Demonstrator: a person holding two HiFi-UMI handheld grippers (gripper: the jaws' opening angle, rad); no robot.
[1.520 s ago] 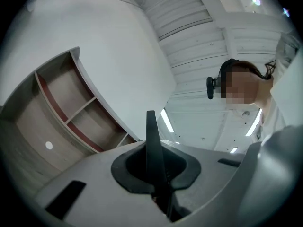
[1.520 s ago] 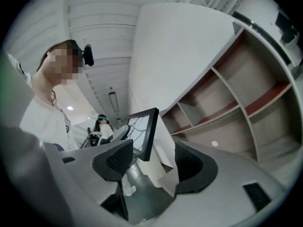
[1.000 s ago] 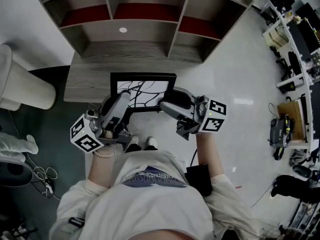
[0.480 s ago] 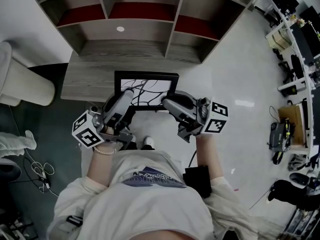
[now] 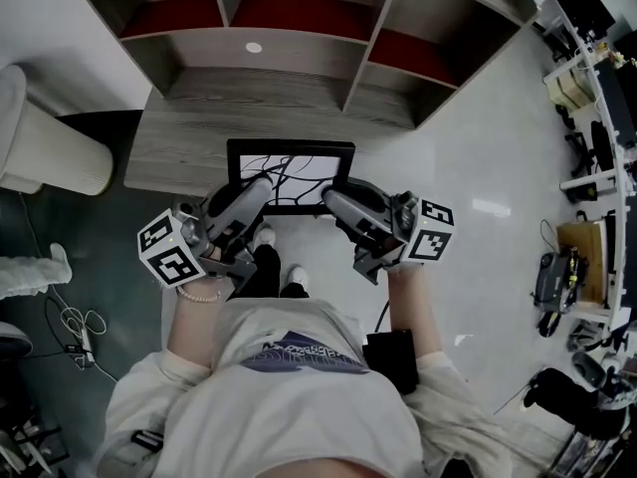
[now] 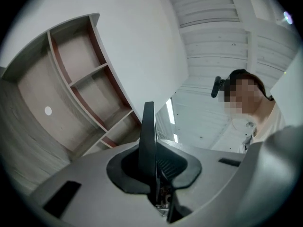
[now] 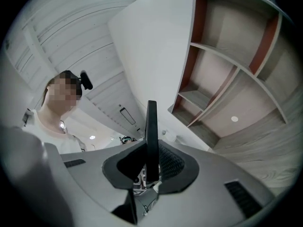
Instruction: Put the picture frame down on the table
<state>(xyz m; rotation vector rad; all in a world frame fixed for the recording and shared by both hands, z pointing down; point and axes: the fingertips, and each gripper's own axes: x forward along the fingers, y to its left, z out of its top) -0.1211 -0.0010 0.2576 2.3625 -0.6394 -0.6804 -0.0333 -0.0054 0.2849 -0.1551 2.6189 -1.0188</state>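
Left gripper view, fingers: the left gripper (image 6: 150, 162) had its two jaws pressed onto the picture frame (image 6: 148, 124), which rose edge-on between the black pads.
Right gripper view, fingers: the right gripper (image 7: 151, 162) pinched the same frame (image 7: 151, 126) in the same way, the thin black edge upright between its pads.
Frame: in the head view the picture frame (image 5: 291, 173) sat between the left gripper (image 5: 255, 189) and the right gripper (image 5: 334, 199), its white picture with dark branching lines facing up. It lay across the middle of the table's near edge. Whether it touched the top could not be told.
Table: grey wood table (image 5: 174, 157), bare on the left part.
In the way: a shelf unit (image 5: 299, 68) stood along the far edge, with a small white disc (image 5: 253, 48) in its middle bay, well apart from the frame.
Around: a white cylinder (image 5: 45, 157) stood off the left edge. The person's white shoes (image 5: 264, 237) were below the near edge.
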